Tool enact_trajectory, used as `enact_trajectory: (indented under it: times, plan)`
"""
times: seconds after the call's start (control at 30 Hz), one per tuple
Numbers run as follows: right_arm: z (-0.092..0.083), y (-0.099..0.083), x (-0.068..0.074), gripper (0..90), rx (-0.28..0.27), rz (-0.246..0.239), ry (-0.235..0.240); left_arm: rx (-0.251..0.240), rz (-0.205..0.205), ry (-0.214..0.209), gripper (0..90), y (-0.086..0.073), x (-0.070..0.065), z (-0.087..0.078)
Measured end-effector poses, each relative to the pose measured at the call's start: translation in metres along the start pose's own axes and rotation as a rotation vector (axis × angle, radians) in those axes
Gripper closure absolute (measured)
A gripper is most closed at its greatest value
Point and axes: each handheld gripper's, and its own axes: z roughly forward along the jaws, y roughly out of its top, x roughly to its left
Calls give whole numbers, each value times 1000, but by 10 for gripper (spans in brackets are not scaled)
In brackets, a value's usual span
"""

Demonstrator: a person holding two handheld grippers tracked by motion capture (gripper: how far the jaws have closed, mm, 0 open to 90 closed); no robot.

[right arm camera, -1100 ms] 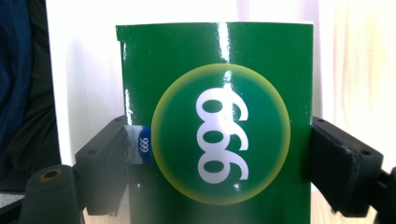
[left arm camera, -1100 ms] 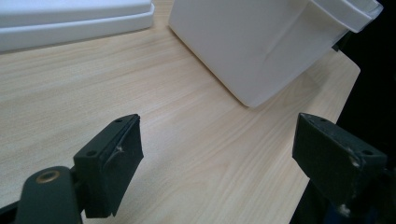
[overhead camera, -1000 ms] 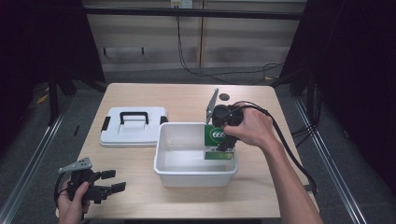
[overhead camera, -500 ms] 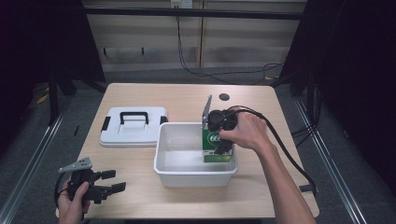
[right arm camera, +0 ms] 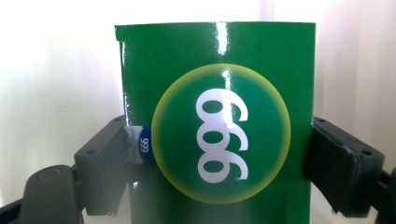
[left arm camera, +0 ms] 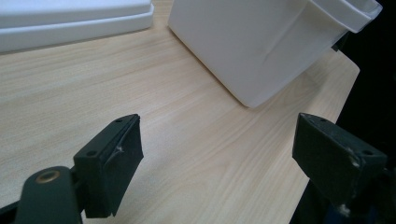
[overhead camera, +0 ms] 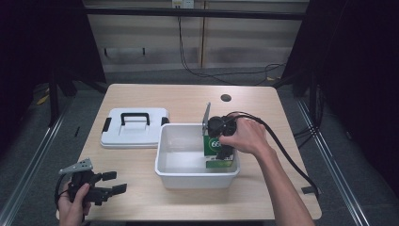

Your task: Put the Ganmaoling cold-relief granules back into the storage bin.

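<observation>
A green box (overhead camera: 217, 151) with a round "999" label (right arm camera: 219, 135) sits low inside the white plastic bin (overhead camera: 171, 173), at its right end. My right gripper (overhead camera: 222, 149) points down into the bin and is shut on the box, one jaw on each side (right arm camera: 215, 158). My left gripper (overhead camera: 112, 182) rests over the table's front left corner, open, with nothing between its jaws (left arm camera: 217, 156); the bin's outer wall (left arm camera: 261, 51) lies ahead of it.
A white lid (overhead camera: 134, 128) with a black handle lies flat to the left of the bin; its edge (left arm camera: 70, 21) is beyond the left gripper. A cable (overhead camera: 287, 155) trails from the right gripper off the table's right side. A small hole (overhead camera: 226, 98) is in the far tabletop.
The right gripper has lowered the green box further into the bin and shifted it slightly toward the near side. The left gripper has stayed put.
</observation>
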Motion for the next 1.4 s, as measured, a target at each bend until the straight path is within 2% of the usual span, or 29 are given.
enact_trajectory:
  times: [0.17,0.43,0.6,0.63,0.67,0.7,0.73,0.8,0.9,1.17,1.4]
  plan:
    - [6,0,0,155,14,9,7,-3,-2,2,161,0,0,0]
    - [15,3,0,155,39,-8,17,-2,-1,2,161,0,0,0]
    - [21,5,0,154,70,-11,20,-1,1,1,161,0,0,0]
    - [23,5,-1,154,70,-24,23,-1,0,1,160,0,0,0]
    - [24,6,1,154,86,-6,31,-2,0,1,160,0,0,0]
    - [25,6,0,154,92,-23,27,-2,0,2,161,0,0,0]
    - [26,7,1,154,100,-10,30,-2,0,2,161,0,0,0]
    - [30,7,1,153,109,-27,38,-3,-1,2,161,0,0,0]
    - [33,9,1,154,126,-25,39,-3,-1,2,160,0,0,0]
    - [40,9,0,152,143,-20,51,-4,0,4,161,0,0,0]
    - [46,11,1,150,156,-22,40,-4,3,7,160,0,0,-1]
